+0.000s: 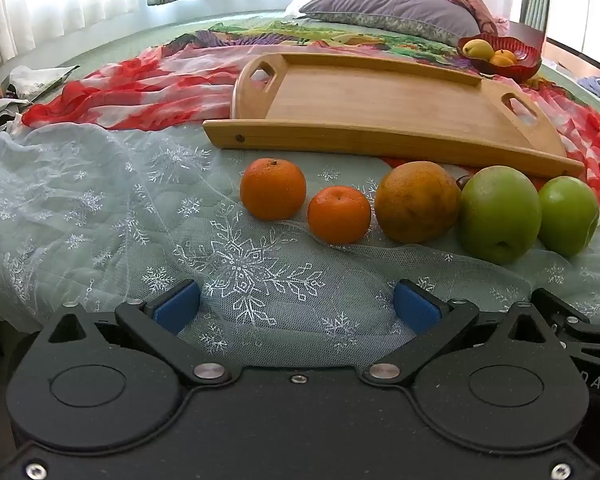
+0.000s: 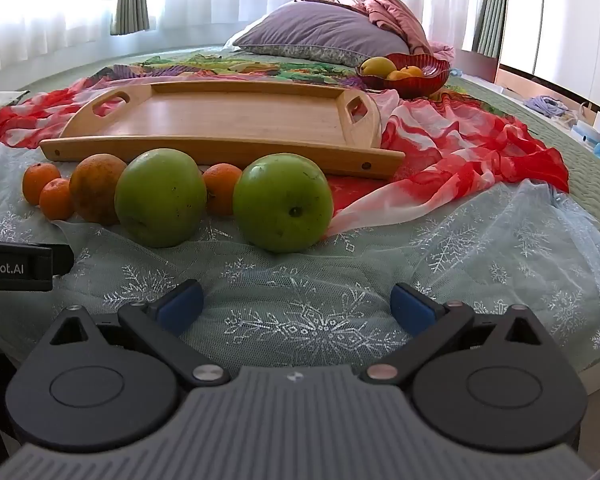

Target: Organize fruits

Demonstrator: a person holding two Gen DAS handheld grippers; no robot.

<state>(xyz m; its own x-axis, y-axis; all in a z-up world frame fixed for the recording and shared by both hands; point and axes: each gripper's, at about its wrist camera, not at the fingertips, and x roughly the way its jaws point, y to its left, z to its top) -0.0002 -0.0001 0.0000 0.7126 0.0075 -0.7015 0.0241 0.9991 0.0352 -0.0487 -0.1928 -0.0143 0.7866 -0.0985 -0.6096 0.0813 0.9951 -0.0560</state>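
Observation:
On a bed, a row of fruit lies in front of an empty wooden tray (image 1: 380, 100) (image 2: 228, 120). In the left wrist view: two small oranges (image 1: 273, 189) (image 1: 339, 214), a large dull orange (image 1: 417, 201) and two green apples (image 1: 500, 214) (image 1: 568, 216). In the right wrist view the green apples (image 2: 160, 198) (image 2: 283, 208) are nearest, with another small orange (image 2: 221, 188) behind them. My left gripper (image 1: 298, 306) is open and empty, short of the oranges. My right gripper (image 2: 298, 306) is open and empty, short of the right apple.
A red bowl (image 1: 530, 60) (image 2: 428, 78) with yellow and orange fruit sits behind the tray's right end. A red-white scarf (image 2: 460, 148) and a pale snowflake mesh cloth (image 1: 100, 208) cover the bed. Pillows (image 2: 320, 34) lie at the back.

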